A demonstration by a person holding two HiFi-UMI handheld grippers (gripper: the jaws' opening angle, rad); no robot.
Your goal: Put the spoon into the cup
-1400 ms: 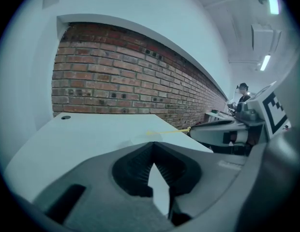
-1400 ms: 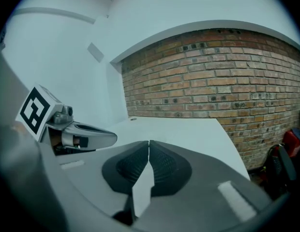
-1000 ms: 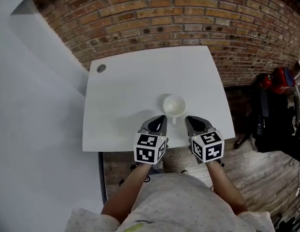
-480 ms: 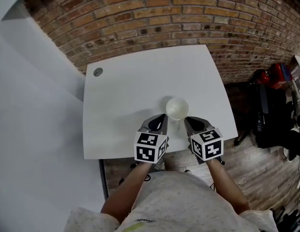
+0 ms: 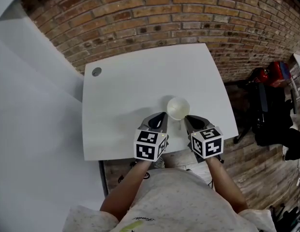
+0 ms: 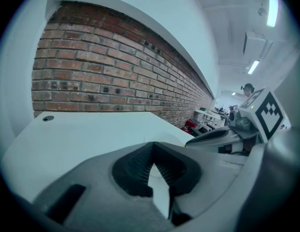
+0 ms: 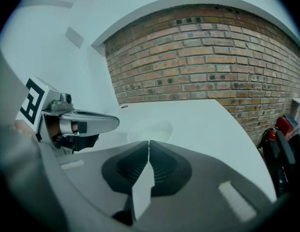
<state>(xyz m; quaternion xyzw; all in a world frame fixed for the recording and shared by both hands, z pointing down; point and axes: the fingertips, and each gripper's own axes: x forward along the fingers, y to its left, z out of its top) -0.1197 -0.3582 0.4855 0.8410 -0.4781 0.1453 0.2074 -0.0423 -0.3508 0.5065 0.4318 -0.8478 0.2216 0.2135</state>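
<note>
A white cup [image 5: 178, 108] stands on the white table [image 5: 140, 91] near its front edge, and it also shows in the right gripper view [image 7: 150, 129]. A short pale piece, the cup's handle or something slim, points toward me just below it. No spoon can be made out in any view. My left gripper [image 5: 162, 116] is shut and empty, just left of the cup and in front of it. My right gripper [image 5: 187, 119] is shut and empty, just right of the cup. In their own views the left gripper [image 6: 152, 144] and the right gripper [image 7: 149, 143] show their jaws meeting.
A round grey hole [image 5: 96, 72] sits at the table's far left corner. A brick wall [image 5: 179, 18] runs behind the table and a white wall stands to the left. Black and red bags [image 5: 268, 100] lie on the wooden floor at the right.
The head view has shifted slightly, so the table and cup sit a little differently in frame. Both grippers stay shut beside the cup, almost where they were.
</note>
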